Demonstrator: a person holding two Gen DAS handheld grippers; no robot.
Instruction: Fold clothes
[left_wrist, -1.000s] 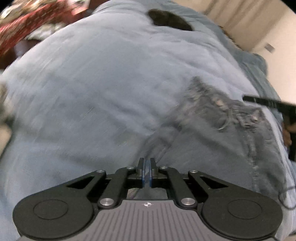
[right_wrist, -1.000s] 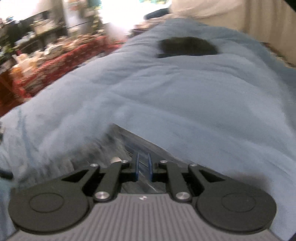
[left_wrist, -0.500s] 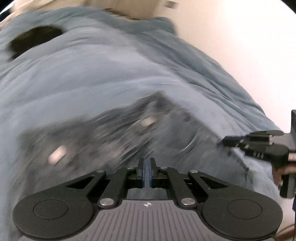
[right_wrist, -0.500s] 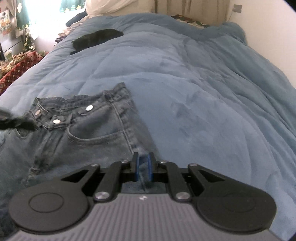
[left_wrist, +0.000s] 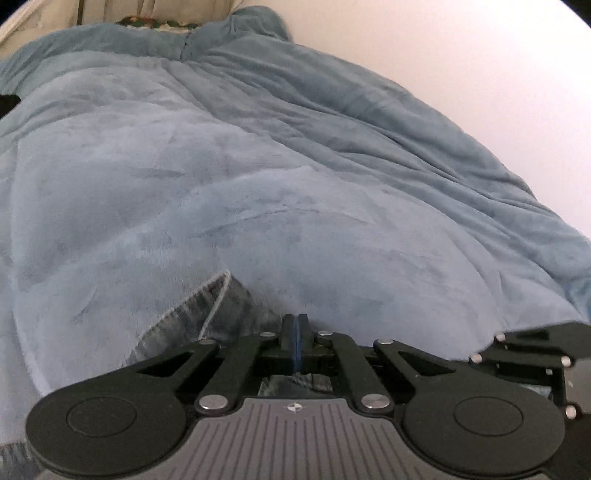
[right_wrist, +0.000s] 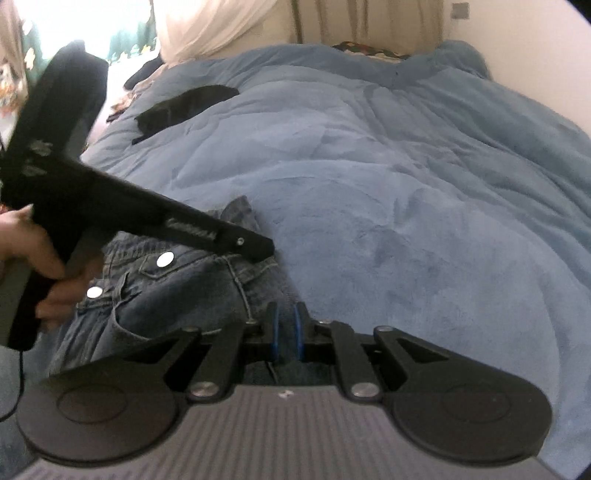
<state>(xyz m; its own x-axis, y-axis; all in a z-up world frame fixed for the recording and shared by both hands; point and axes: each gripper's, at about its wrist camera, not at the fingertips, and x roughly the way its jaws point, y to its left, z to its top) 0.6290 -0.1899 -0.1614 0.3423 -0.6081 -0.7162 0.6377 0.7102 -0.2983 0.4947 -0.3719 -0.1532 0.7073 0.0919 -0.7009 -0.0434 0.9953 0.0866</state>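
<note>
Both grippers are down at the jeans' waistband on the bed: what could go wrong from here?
1. The left gripper is shut on only a thin bit of the jeans, so the denim may slip out if pulled.
2. The right gripper sits close beside the left; they could bump together.
3. The jeans lie on a soft, rumpled blue comforter, so dragging them may bunch the fold.

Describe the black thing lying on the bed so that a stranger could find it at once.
Start from the blue blanket that covers the whole bed. Look at its far left part, near the bright window side. There lies a flat black piece of cloth, far from the jeans and the only dark patch on the blue surface.
</note>
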